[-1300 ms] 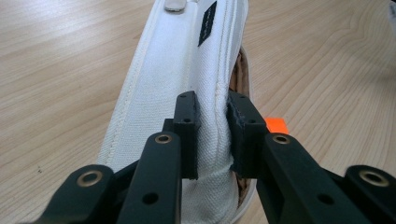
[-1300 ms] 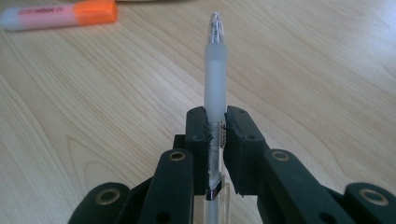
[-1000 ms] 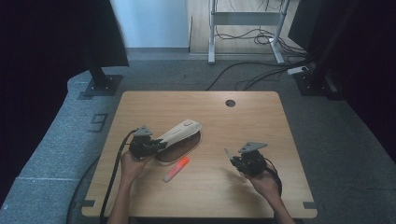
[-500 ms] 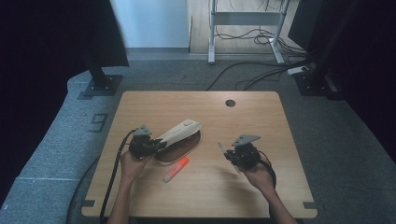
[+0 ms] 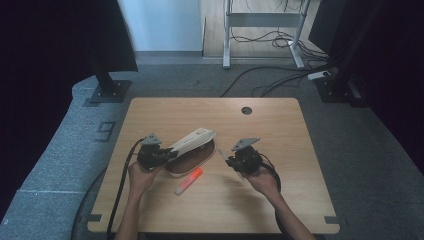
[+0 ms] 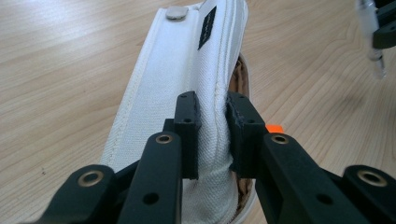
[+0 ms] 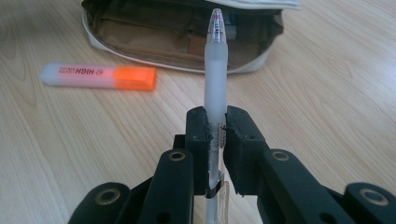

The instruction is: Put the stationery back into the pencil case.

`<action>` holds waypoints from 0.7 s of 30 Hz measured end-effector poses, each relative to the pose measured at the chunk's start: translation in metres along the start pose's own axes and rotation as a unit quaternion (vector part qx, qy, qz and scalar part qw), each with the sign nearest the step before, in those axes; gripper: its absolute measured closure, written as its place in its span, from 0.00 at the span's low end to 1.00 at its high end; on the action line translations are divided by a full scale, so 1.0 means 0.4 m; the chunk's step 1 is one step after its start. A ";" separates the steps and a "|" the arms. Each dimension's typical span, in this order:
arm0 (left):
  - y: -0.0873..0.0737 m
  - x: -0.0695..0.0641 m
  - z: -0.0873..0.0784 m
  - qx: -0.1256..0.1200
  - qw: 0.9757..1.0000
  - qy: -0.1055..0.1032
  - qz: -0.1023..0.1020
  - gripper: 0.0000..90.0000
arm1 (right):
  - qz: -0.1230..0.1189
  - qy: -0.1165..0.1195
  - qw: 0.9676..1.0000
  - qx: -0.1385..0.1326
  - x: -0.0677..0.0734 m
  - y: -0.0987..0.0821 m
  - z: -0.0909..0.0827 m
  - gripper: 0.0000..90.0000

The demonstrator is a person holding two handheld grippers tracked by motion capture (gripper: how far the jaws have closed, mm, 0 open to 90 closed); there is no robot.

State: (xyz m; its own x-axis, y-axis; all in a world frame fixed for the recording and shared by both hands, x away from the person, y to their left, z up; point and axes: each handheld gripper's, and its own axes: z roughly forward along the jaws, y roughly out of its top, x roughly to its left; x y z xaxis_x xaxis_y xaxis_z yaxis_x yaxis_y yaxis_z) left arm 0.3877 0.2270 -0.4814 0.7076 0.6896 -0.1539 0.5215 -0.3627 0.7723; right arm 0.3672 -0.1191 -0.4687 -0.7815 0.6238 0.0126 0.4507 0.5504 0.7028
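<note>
Jaws: left gripper pinches white pouch flap, holding pouch open; right gripper clamps pen — has advanced toward pouch mouth at ten o'clock, probably for insertion; highlighter lies beside.

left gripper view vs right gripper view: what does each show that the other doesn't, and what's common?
Left gripper view alone: the left claw clamped on the pencil case's white flap, with its metal snap and black label.

Right gripper view alone: the right claw pinching a frosted pen, the case's brown interior, and the highlighter's printed lettering.

Shared: the wooden table, the pencil case, the highlighter's orange end, the pen.
</note>
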 end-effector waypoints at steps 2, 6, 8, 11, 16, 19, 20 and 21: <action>0.000 0.000 -0.001 -0.002 1.000 0.001 -0.001 0.84 | -0.003 0.003 1.000 0.004 0.004 0.012 0.013 0.87; 0.000 0.002 -0.003 -0.003 1.000 -0.001 -0.001 0.84 | -0.011 0.007 1.000 0.011 0.009 0.035 0.037 0.87; 0.001 0.002 -0.003 -0.003 1.000 -0.001 -0.002 0.84 | -0.014 0.008 1.000 0.014 0.010 0.045 0.049 0.87; 0.001 0.002 -0.004 -0.004 1.000 -0.001 -0.002 0.84 | -0.018 0.011 1.000 0.022 0.012 0.060 0.075 0.87; 0.001 0.003 -0.006 -0.004 1.000 -0.002 -0.002 0.84 | -0.020 0.016 0.999 0.028 0.014 0.071 0.101 0.87; 0.001 0.004 -0.006 -0.004 1.000 -0.003 -0.003 0.84 | -0.025 0.022 0.999 0.031 0.018 0.083 0.121 0.87; 0.001 0.004 -0.006 -0.004 1.000 -0.003 -0.003 0.84 | -0.025 0.022 0.999 0.031 0.018 0.083 0.121 0.87; 0.001 0.004 -0.006 -0.004 1.000 -0.003 -0.003 0.84 | -0.025 0.024 0.999 0.032 0.021 0.087 0.125 0.87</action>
State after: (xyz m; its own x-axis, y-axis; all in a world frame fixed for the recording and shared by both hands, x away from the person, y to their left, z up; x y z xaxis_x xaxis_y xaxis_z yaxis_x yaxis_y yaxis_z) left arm 0.3879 0.2294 -0.4799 0.7073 0.6878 -0.1632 0.5221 -0.3525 0.7766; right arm 0.3980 -0.0669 -0.4799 -0.8224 0.5687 0.0135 0.4367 0.6159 0.6557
